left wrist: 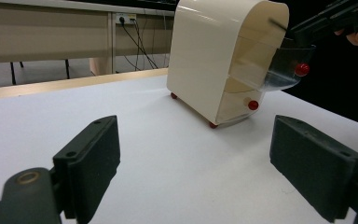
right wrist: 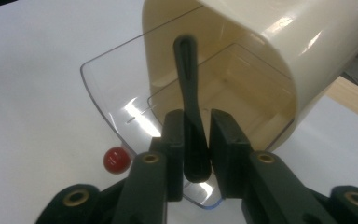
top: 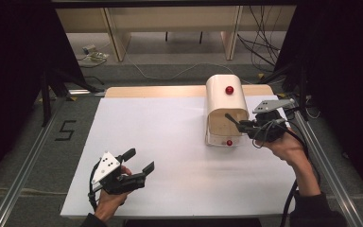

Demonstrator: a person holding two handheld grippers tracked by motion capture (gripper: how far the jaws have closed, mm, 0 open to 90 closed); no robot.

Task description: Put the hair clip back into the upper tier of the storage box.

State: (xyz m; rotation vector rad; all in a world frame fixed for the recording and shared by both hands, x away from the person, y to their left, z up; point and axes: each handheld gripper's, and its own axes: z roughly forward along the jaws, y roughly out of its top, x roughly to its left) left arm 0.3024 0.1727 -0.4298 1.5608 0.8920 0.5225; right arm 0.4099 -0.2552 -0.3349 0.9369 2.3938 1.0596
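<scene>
Left tongs (top: 142, 160) sitting wide open near the front-left of the white surface (top: 170, 142), jaws spread well apart, gripping nothing, touching nothing. From the left gripper view, just the two black pads framing bare surface, with the cream cabinet (left wrist: 214, 56) well beyond them.

Right tongs (right wrist: 196, 140) clamping tight on a slim black stick-like tool (right wrist: 188, 84) (handle or utensil, hard to say which). Tool pointing up and forward over the pulled-out clear drawer (right wrist: 116, 93), tip reaching toward the cabinet's open front. In the high view, right tongs (top: 253, 126) hovering just beside the cabinet's (top: 224, 101) front-right corner, tool (top: 232, 119) angling toward the opening.

Cabinet standing at the far-right part of the surface, rounded top, little red feet, red knob (top: 229, 90) on top. Upper clear drawer sticking out with its red knob (left wrist: 301, 69), lower drawer (left wrist: 235, 105) closed, red knob (left wrist: 253, 105) too.

Hard to make out: whether the tool tip is touching the drawer or cabinet wall. Drawer contents not readable through the glare. Lower end of the tool buried between the pads. Right hand (top: 288, 146) partly hidden behind the gripper body.
</scene>
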